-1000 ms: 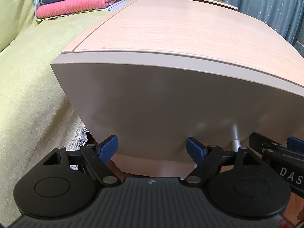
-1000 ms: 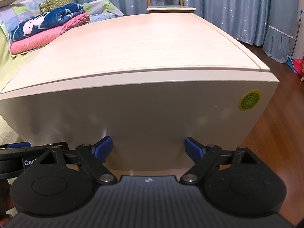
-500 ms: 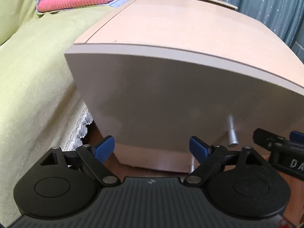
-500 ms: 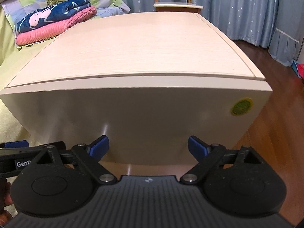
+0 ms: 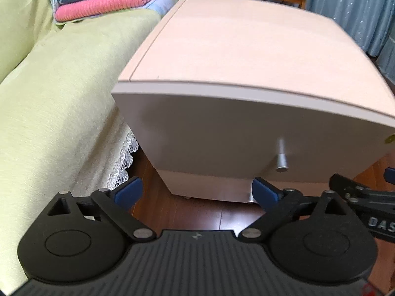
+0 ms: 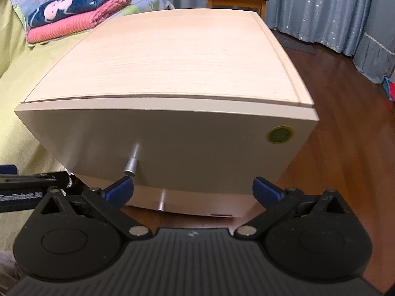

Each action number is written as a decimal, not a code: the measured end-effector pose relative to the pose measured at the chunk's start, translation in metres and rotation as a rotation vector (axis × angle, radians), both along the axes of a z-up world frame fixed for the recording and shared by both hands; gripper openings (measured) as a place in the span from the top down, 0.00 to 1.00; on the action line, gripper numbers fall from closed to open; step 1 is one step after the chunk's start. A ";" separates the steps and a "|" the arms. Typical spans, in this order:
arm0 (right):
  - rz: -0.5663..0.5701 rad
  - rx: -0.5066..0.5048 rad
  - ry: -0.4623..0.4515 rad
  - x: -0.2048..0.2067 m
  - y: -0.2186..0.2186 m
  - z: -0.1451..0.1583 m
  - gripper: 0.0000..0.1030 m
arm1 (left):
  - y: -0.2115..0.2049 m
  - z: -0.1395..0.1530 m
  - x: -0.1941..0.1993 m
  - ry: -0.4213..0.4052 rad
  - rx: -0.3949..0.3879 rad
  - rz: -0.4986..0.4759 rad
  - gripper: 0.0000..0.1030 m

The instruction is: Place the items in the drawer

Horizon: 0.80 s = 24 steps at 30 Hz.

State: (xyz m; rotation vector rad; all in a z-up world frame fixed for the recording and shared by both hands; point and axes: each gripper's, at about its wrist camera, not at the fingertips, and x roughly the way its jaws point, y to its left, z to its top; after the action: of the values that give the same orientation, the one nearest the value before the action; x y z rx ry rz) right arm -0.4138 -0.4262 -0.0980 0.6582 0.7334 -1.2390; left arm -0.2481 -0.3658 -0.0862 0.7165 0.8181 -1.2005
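Both the left gripper point(image 5: 196, 191) and the right gripper point(image 6: 192, 190) gape empty at bottom centre — the drawer point(image 6: 172, 148) fills mid-frame, its silver knob point(image 6: 132, 164) just above the right gripper's left fingertip.

A bedroom: a bed point(image 6: 14, 79) with folded blankets point(image 6: 74, 17), a nightstand point(image 6: 172, 69), starry curtains point(image 6: 321, 7).

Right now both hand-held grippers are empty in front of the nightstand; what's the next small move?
Probably ease the right hand-held gripper forward and slightly left onto the upper drawer knob. The drawer front looks closed, both grippers are open, and that knob sits just ahead of its left fingertip.
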 end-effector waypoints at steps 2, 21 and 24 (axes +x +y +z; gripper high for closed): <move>-0.003 -0.013 0.012 -0.001 0.005 0.007 0.01 | 0.006 0.009 -0.001 0.013 -0.008 -0.003 0.07; -0.056 -0.008 -0.128 -0.015 0.038 0.056 0.01 | 0.067 0.065 0.001 0.017 -0.112 -0.016 0.07; -0.061 -0.004 -0.122 -0.015 0.044 0.053 0.01 | 0.079 0.068 -0.006 -0.028 -0.128 -0.031 0.07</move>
State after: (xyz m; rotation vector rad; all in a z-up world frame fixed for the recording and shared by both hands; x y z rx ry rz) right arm -0.4288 -0.3818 -0.0448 0.7506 0.6129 -1.2446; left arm -0.2545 -0.2867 -0.0177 0.6414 0.7028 -1.2564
